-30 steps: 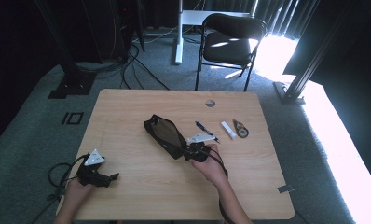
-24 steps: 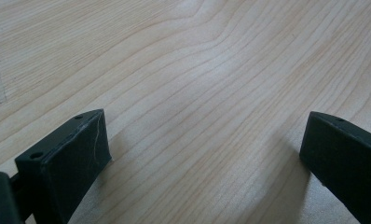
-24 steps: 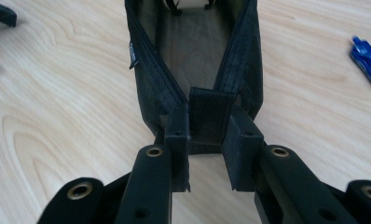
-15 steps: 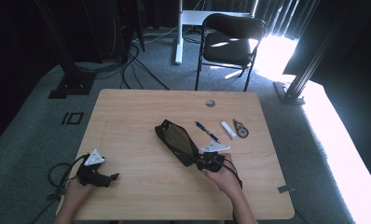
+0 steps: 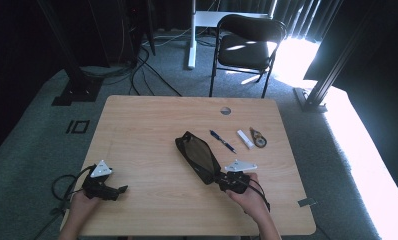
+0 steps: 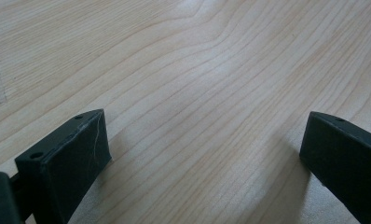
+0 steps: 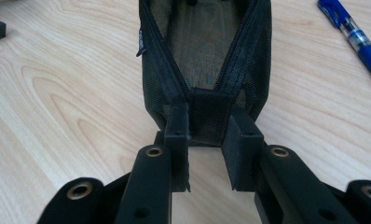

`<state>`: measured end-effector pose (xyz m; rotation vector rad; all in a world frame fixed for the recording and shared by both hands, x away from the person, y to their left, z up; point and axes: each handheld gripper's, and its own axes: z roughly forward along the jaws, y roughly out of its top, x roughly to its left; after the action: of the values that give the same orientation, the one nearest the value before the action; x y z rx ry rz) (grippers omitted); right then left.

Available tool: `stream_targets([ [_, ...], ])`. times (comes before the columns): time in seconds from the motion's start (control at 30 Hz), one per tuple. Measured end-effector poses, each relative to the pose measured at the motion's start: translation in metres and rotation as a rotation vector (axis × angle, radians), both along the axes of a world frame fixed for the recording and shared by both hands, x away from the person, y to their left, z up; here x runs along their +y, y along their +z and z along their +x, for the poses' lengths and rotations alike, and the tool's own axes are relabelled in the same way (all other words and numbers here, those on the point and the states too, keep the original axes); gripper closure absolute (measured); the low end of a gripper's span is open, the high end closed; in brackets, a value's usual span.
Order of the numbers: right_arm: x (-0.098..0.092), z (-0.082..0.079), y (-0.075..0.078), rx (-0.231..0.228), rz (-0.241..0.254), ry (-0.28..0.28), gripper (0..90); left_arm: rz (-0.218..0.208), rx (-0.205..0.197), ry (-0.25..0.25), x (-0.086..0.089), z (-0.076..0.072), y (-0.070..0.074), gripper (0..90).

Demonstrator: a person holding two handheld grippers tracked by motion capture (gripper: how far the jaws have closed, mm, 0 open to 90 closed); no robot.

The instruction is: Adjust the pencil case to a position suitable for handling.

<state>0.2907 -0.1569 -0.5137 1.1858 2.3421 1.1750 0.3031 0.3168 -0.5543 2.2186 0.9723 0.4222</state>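
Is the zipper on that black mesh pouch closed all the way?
No. In the right gripper view the black mesh pouch gapes open, its zipper sides spread in a V, while the right gripper pinches its near end.

Sunlight glaring in from the right, dark surroundings, soft low-resolution pictures, faint shadows

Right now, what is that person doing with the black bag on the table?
A person sits at a wooden table with a gripper in each hand. The right gripper is shut on the near end of a black mesh pouch, whose zipper is open. The left gripper rests open on the table, holding nothing. A blue pen, a small white stick and a tape roll lie beyond the pouch.
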Motion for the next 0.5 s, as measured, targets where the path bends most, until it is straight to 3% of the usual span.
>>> stream_targets([
  [0.5, -0.030, -0.028, -0.001, 0.012, 0.006, -0.061, 72.7, 0.000, 0.001, 0.000, 0.000, 0.000, 0.000, 1.6],
])
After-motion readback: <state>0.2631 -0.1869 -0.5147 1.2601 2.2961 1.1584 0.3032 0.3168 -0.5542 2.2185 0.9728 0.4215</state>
